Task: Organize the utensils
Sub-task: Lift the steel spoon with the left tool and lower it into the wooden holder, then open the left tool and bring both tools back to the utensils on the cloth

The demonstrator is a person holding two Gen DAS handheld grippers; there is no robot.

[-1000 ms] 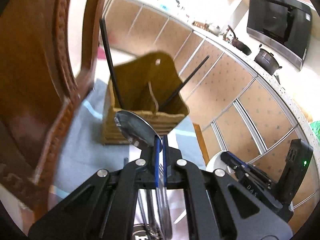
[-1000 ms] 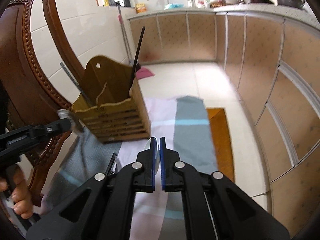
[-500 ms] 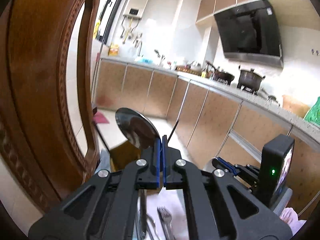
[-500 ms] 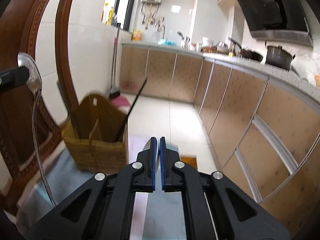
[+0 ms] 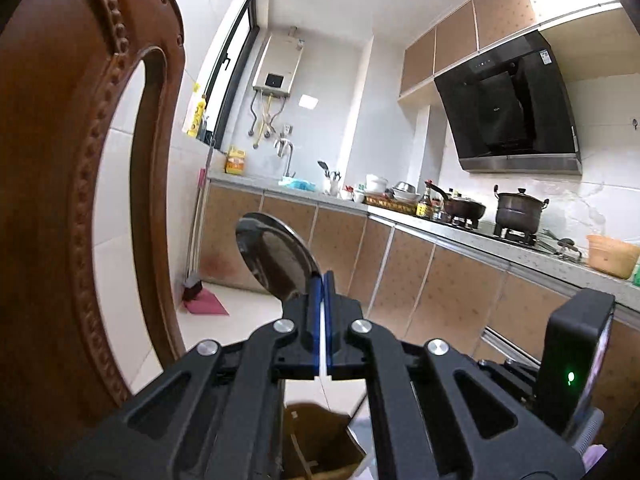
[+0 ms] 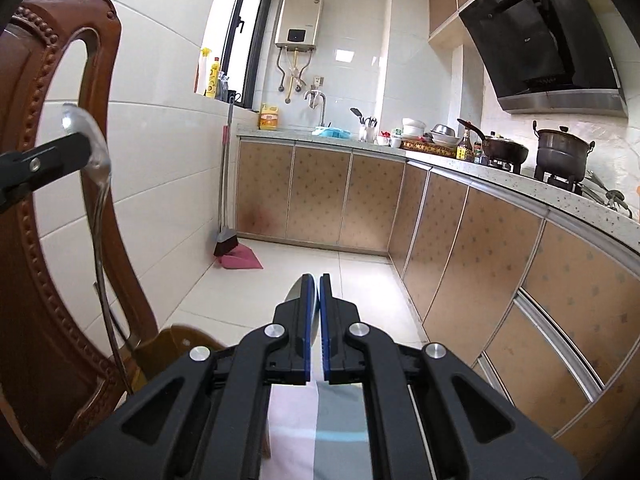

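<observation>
The left gripper (image 5: 323, 280) pinches a large steel spoon (image 5: 276, 258) by the neck, bowl up, handle hanging toward the wooden utensil holder (image 5: 320, 440) below. The right gripper (image 6: 314, 284) is clamped on a second metal utensil (image 6: 297, 289), only its rounded tip showing. A carved wooden chair (image 6: 36, 240) stands alongside, a striped cloth (image 6: 316, 432) beneath.

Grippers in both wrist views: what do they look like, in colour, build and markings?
Both match. The left gripper and right gripper are matte black, with angular linkage arms, triangular cut-outs, round silver pivot pins and blue finger pads. In the left view a black box on the right gripper shows a green light. No cables, sleeves or lettering show.
</observation>
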